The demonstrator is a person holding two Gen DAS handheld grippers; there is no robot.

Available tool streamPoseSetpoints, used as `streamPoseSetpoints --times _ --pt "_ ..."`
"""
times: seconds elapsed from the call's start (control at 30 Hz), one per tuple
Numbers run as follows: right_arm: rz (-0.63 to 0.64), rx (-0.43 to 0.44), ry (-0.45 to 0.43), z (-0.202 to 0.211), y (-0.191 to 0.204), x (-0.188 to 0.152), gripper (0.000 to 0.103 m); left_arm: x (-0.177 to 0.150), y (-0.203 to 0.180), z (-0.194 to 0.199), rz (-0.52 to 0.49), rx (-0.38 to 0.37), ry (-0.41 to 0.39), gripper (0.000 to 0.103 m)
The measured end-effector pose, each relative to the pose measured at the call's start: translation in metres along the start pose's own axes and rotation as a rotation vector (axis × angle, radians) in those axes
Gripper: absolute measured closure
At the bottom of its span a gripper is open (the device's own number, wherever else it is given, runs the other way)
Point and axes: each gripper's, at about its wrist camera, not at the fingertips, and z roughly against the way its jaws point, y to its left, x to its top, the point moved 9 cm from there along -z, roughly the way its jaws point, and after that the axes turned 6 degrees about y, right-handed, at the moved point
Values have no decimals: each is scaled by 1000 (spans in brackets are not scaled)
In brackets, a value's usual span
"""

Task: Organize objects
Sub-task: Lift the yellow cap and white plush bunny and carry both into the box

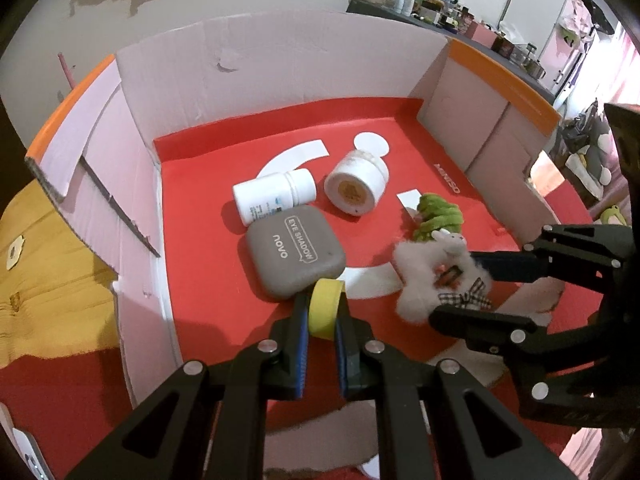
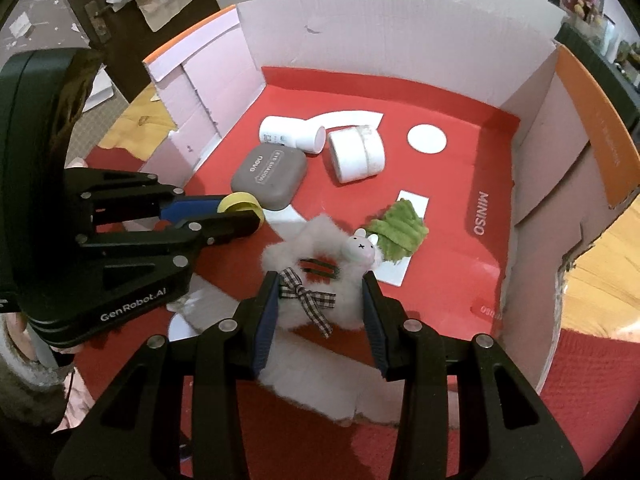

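Pointing steeply down, left gripper point(image 1: 323, 312) clamps yellow tape roll point(image 1: 326, 308), right gripper point(image 2: 320, 304) clamps fluffy toy point(image 2: 316, 256).

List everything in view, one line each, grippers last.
cardboard box: 1, pale walls, red floor, holds all items
eye shadow case: 1, grey, box floor left
bottle: 1, white, lying behind case
jar: 1, white, on its side beside bottle
green plush: 1, green, right of centre
tape roll: 1, yellow, in left gripper
fluffy clip: 1, white, in right gripper
left gripper: shut on roll
right gripper: shut on clip
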Motion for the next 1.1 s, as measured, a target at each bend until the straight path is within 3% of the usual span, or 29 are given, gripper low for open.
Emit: streamPoseSetpoints --times 0.47,1.1 --pt "-71 -52 -85 -6 -26 16 65 16 9 -8 55 -3 -53 91" --pt "-82 -58 -88 -8 -22 11 63 19 9 -10 76 -3 -72 90"
